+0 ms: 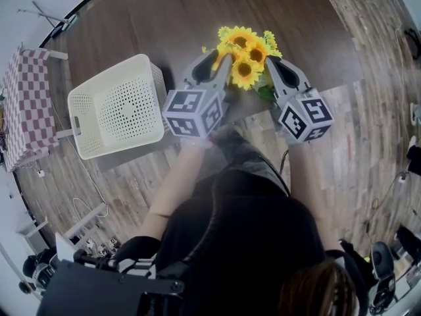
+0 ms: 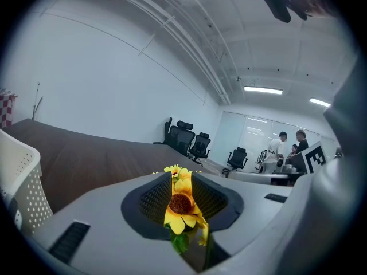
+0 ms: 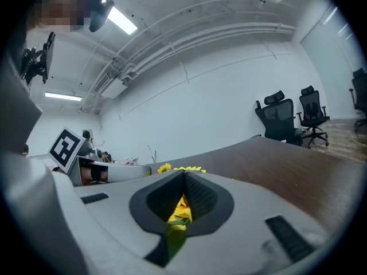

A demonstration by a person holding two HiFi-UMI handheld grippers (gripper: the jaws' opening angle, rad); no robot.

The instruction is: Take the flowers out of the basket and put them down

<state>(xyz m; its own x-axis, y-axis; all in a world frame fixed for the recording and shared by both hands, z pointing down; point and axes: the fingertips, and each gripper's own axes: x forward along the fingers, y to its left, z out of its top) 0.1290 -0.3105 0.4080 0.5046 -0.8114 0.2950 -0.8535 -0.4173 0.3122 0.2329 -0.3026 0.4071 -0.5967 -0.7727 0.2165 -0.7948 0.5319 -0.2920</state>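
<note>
A bunch of yellow sunflowers (image 1: 245, 51) with green leaves hangs above the dark wooden table (image 1: 164, 18), held between both grippers. My left gripper (image 1: 222, 63) is shut on the bunch from the left; in the left gripper view a sunflower head (image 2: 182, 204) sits pinched between the jaws. On the right side, my right gripper (image 1: 272, 70) is shut on it too, with yellow petals and a green leaf (image 3: 178, 213) squeezed in the narrow slit of its jaws. The white perforated basket (image 1: 82, 133) stands on the table to the left, nothing visible inside; its wall (image 2: 23, 182) shows at the left gripper view's edge.
A table with a red-checked cloth (image 1: 26, 104) stands at the far left. Black office chairs (image 2: 184, 136) and two standing people (image 2: 284, 150) are beyond the table's far end. More chairs (image 3: 284, 119) show to the right. Wood-plank floor (image 1: 368, 110) surrounds the table.
</note>
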